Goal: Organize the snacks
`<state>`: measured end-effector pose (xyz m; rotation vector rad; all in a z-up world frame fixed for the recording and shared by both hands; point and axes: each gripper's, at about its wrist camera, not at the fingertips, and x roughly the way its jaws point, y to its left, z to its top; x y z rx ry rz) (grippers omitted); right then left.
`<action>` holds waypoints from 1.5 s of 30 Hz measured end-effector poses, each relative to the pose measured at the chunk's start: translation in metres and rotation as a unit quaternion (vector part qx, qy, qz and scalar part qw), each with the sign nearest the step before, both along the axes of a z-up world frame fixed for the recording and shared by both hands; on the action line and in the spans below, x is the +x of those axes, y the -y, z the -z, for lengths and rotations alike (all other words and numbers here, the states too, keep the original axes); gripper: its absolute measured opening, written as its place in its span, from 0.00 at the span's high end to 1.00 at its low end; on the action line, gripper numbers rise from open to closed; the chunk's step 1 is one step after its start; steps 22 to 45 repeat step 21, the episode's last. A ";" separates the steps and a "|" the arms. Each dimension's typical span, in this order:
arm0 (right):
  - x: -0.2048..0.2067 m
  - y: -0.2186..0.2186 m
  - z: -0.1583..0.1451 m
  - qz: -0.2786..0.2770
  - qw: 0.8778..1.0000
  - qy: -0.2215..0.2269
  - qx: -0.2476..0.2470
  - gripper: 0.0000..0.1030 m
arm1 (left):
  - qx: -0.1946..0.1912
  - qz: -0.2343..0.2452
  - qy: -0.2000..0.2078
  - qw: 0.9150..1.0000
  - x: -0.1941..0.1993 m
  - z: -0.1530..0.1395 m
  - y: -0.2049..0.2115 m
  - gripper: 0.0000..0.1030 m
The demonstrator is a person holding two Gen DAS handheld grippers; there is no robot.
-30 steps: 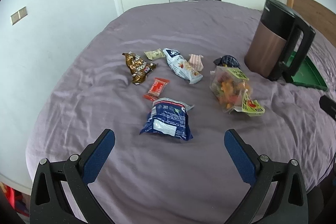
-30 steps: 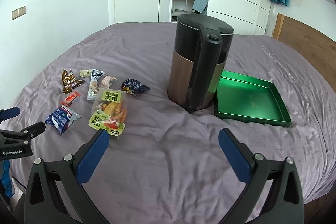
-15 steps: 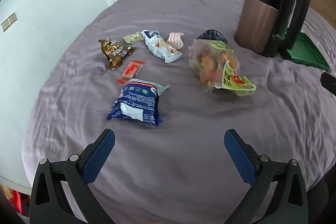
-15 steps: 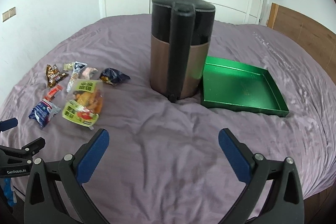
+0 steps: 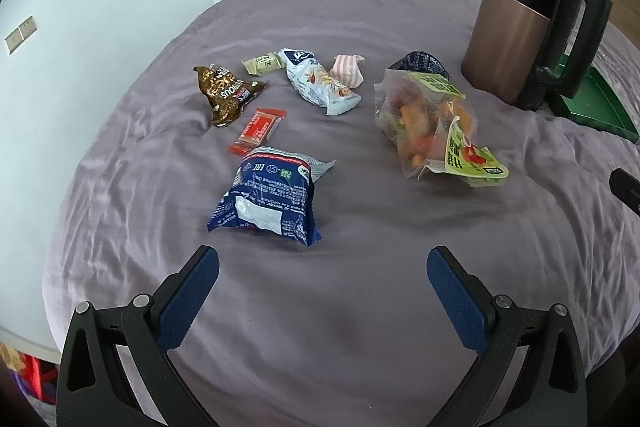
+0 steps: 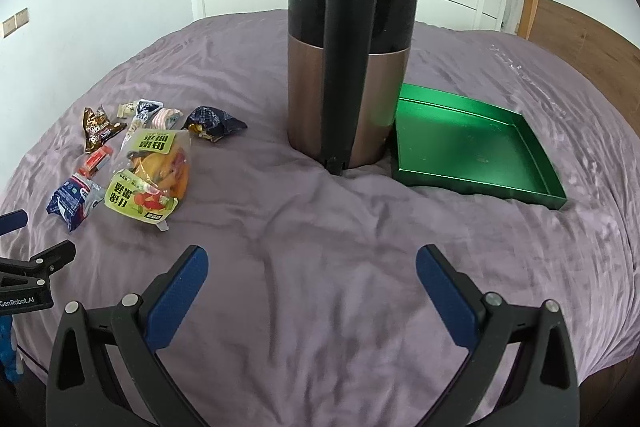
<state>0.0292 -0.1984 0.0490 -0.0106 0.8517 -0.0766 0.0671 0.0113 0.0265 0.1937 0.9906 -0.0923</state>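
Left gripper [image 5: 322,265] spread wide, holding nothing, above the purple bedsheet [image 5: 360,307]; blue snack bag [image 5: 266,201] just ahead. Right gripper [image 6: 312,265] also wide, empty. Only the right view shows the whole green tray [image 6: 472,147] behind the kettle [image 6: 348,67].

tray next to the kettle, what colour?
Green, metallic-looking tray; clearest in the right wrist view.

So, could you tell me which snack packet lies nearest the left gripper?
The blue packet, just ahead of the left gripper; every other snack lies farther up the bed.
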 end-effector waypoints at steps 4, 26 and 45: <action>0.001 -0.002 0.003 -0.002 1.000 -0.006 -0.003 0.00 | -0.003 0.008 -0.002 1.000 0.000 0.000 0.004 0.01; 0.001 -0.001 0.002 -0.004 1.000 -0.008 -0.010 0.00 | 0.004 0.023 0.006 1.000 -0.001 -0.006 0.018 0.01; 0.001 -0.001 0.002 -0.004 1.000 -0.008 -0.010 0.00 | 0.004 0.023 0.006 1.000 -0.001 -0.006 0.018 0.01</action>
